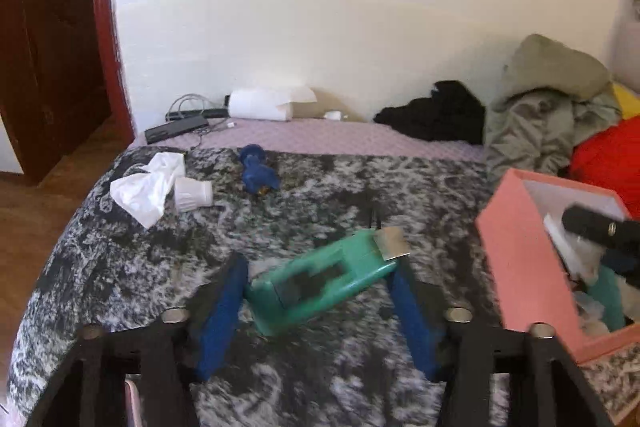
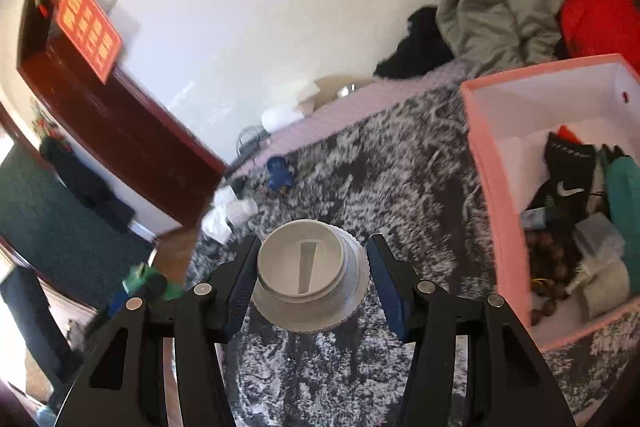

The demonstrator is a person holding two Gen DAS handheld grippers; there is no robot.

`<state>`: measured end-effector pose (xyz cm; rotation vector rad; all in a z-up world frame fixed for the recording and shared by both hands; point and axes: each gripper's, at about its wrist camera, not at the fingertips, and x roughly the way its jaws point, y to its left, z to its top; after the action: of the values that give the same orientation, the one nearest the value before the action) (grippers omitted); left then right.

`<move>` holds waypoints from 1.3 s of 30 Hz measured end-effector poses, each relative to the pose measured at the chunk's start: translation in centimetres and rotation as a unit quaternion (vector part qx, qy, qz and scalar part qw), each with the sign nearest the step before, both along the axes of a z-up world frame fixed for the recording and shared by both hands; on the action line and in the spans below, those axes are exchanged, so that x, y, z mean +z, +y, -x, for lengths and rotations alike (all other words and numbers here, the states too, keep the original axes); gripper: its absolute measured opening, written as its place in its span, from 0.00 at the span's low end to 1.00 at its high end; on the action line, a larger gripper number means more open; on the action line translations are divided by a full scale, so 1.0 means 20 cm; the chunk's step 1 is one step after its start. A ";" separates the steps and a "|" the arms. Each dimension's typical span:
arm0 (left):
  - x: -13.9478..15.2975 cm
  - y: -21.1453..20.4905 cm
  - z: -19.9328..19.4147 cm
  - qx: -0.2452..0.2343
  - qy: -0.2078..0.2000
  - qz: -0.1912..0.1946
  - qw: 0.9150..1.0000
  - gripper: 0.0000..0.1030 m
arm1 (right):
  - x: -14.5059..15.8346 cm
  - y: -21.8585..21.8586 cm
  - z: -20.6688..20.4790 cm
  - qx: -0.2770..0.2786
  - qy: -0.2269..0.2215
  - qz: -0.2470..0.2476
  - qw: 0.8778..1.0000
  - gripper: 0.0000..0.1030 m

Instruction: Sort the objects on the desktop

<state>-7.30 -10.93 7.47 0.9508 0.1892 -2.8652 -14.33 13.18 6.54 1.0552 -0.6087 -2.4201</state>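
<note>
Several things lie in box [image 2: 482, 163]: sock [image 2: 568, 163], beads [image 2: 548, 259], small containers.

Two more are held, headed there, I judge:
- Left tongs [image 1: 320, 267] clamped on green tool [image 1: 324, 279], just left of box.
- Right tongs [image 2: 314, 243] look clamped on white lid [image 2: 304, 263], left of box, above blanket [image 1: 360, 187].

Out on blanket, far left of box: tissue [image 1: 148, 187], cup [image 1: 194, 193], blue toy [image 1: 256, 173].

Room:
- Open blanket lies between my tongs and box.
- Box's near wall must be cleared.
- Clothes [image 1: 552, 107] crowd behind box.
- Bed edge drops to floor [image 1: 24, 219], far left.
</note>
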 end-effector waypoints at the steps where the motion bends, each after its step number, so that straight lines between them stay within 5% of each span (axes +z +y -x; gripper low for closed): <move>1: 0.03 0.04 -0.03 -0.007 0.006 -0.002 1.000 0.39 | 0.02 0.04 -0.03 -0.005 0.004 0.003 1.000 0.56; 6: 0.18 0.32 -0.14 -0.063 0.057 -0.026 0.996 0.39 | 0.21 0.26 -0.19 -0.033 0.058 0.007 0.998 0.56; 14: 0.32 0.65 -0.06 -0.142 0.069 0.004 0.987 0.40 | 0.31 0.61 -0.32 -0.094 0.096 0.001 0.991 0.56; 15: 0.30 0.65 -0.05 -0.145 0.068 0.005 0.987 0.49 | 0.31 0.66 -0.32 -0.104 0.095 -0.001 0.990 0.56; 16: 0.27 0.62 -0.05 -0.141 0.067 0.006 0.988 0.67 | 0.30 0.70 -0.32 -0.112 0.092 -0.001 0.989 0.56; 18: 0.15 0.54 -0.04 -0.121 0.054 0.012 0.991 0.87 | 0.29 0.78 -0.29 -0.124 0.086 0.004 0.988 0.56; 23: -0.36 0.31 0.02 -0.083 -0.061 0.032 0.994 0.88 | 0.22 0.83 -0.21 -0.127 0.066 0.008 0.990 0.56; 26: -0.62 0.24 0.05 -0.050 -0.125 0.087 0.987 0.88 | 0.18 0.81 -0.16 -0.116 0.053 0.013 0.992 0.56; 32: -0.87 0.00 0.04 -0.040 -0.137 0.117 0.983 0.88 | 0.12 0.74 -0.09 -0.101 0.038 0.023 0.994 0.56; 39: -1.04 -0.19 0.26 -0.063 -0.166 0.037 0.983 0.88 | 0.04 0.66 0.00 -0.102 0.019 0.019 0.994 0.56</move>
<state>-12.56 -14.78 -13.41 1.4509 -0.0086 -2.7412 -14.38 26.40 7.44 0.9709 -0.7808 -2.5853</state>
